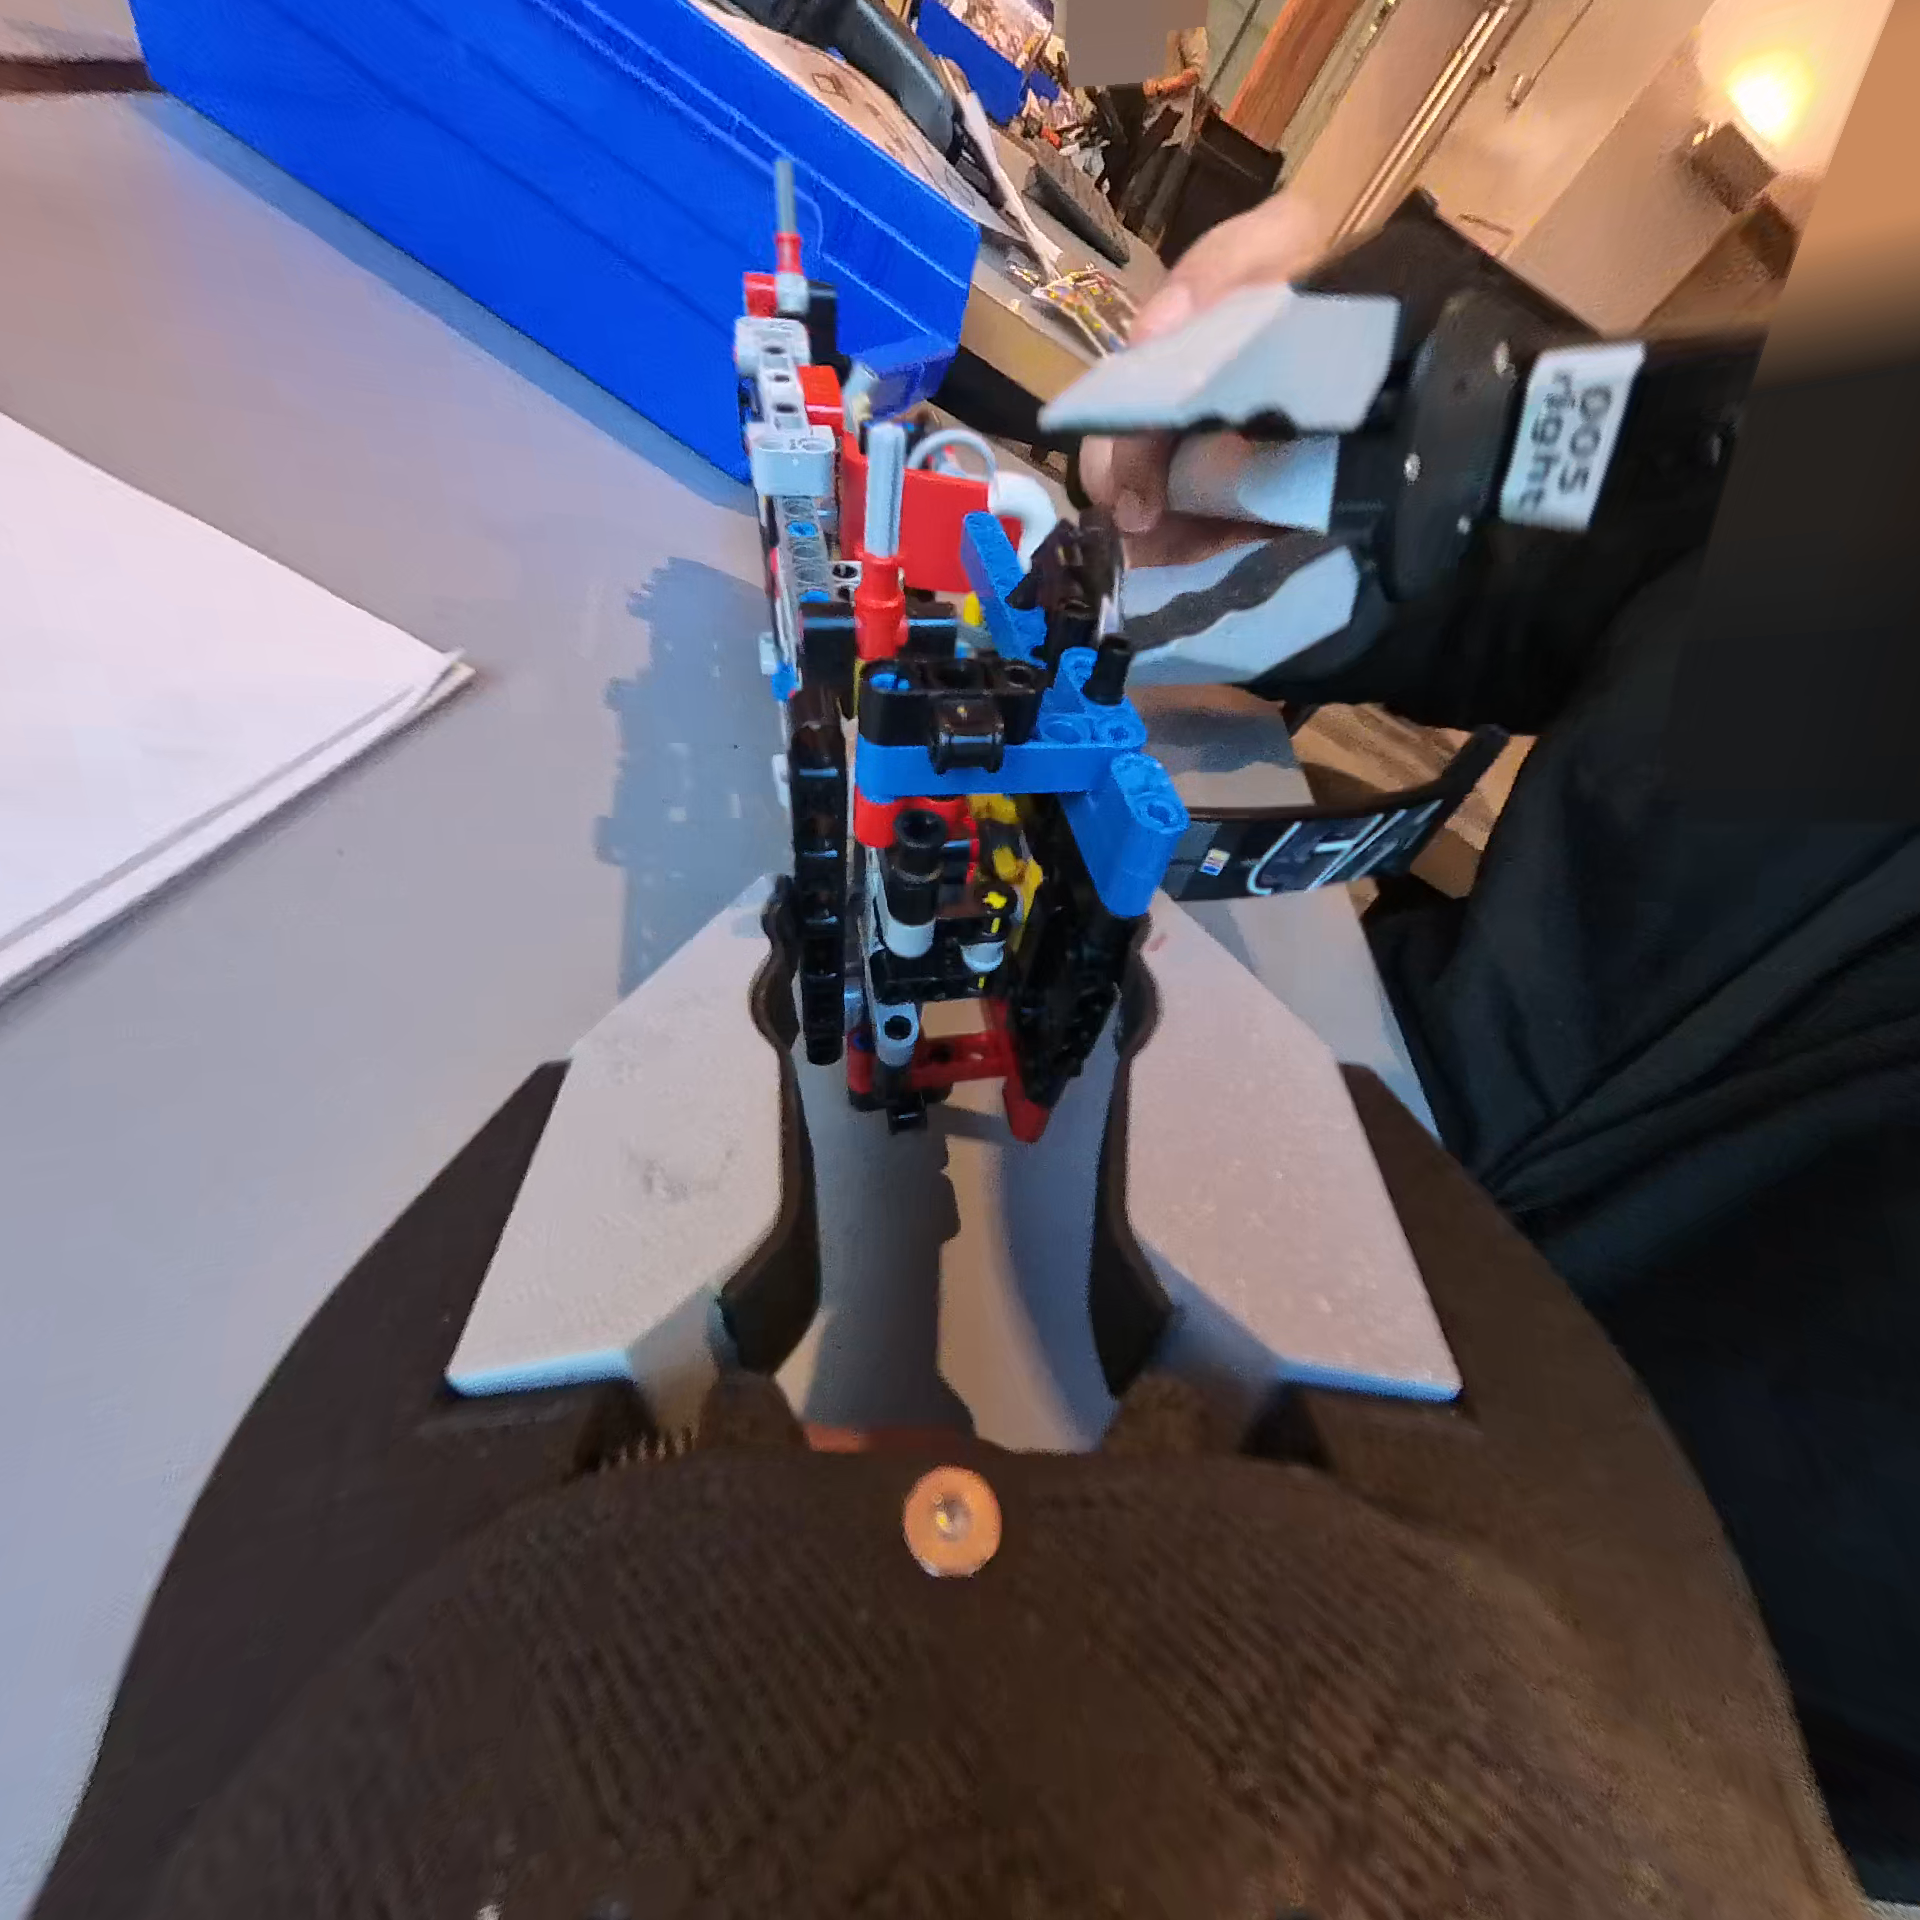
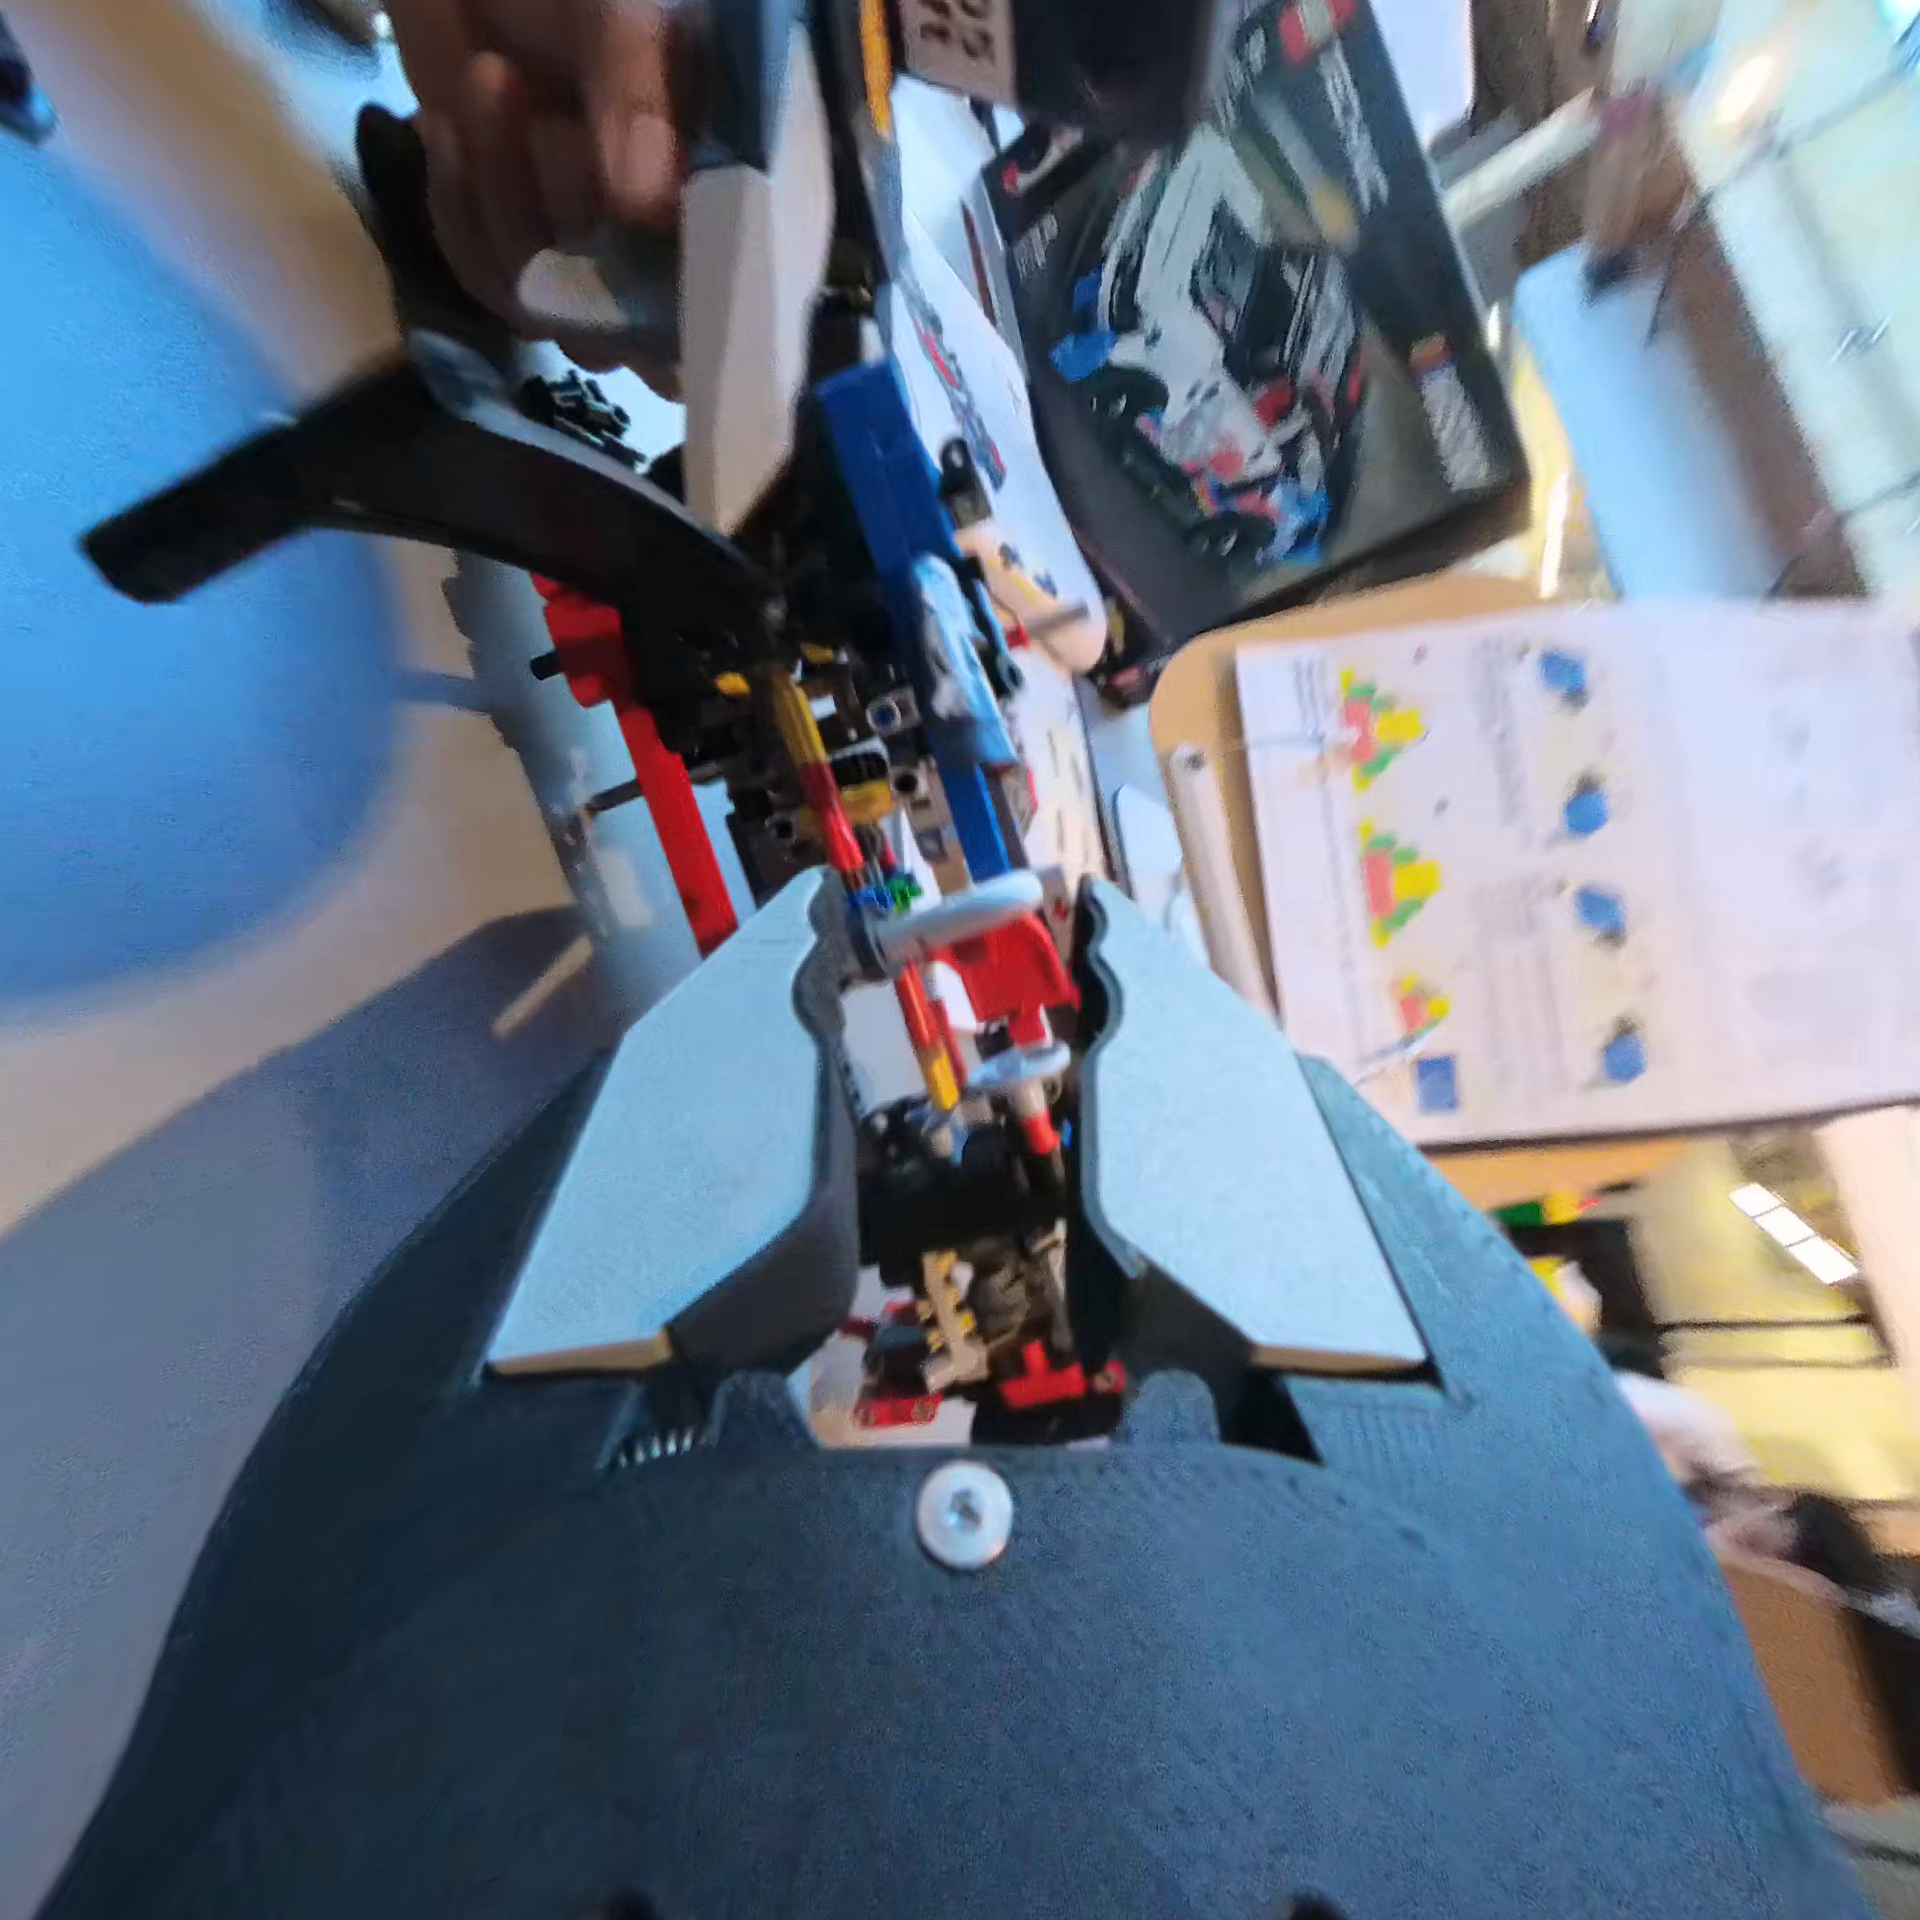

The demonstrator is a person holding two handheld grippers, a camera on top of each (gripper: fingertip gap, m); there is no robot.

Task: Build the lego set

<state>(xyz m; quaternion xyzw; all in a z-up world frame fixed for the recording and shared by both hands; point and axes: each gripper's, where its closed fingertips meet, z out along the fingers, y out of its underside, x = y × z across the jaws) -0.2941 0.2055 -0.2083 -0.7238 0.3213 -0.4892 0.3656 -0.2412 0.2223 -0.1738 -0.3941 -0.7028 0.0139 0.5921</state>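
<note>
The lego model [image 1: 935, 748] is a tall, narrow build of black, red, blue, grey and yellow beams and pins. My left gripper [image 1: 956, 935] is shut on its near lower end and holds it upright over the grey table [image 1: 312, 1039]. My right gripper [image 1: 1122, 520] reaches in from the right at the model's far side, a hand [image 1: 1236, 260] behind it. In the blurred right wrist view my right gripper [image 2: 951, 914] is closed around the model [image 2: 966, 1039], which fills the gap between the grey pads [image 2: 686, 1164]. The left gripper [image 2: 727, 499] shows beyond it.
A blue bin [image 1: 571, 208] stands at the back of the table. White sheets [image 1: 156, 665] lie at the left. A person's dark clothing [image 1: 1662, 1039] fills the right. The dark set box [image 2: 1247, 312] and a printed sheet [image 2: 1579, 862] lie past the model. There is about 8 cm between the tips of the two grippers.
</note>
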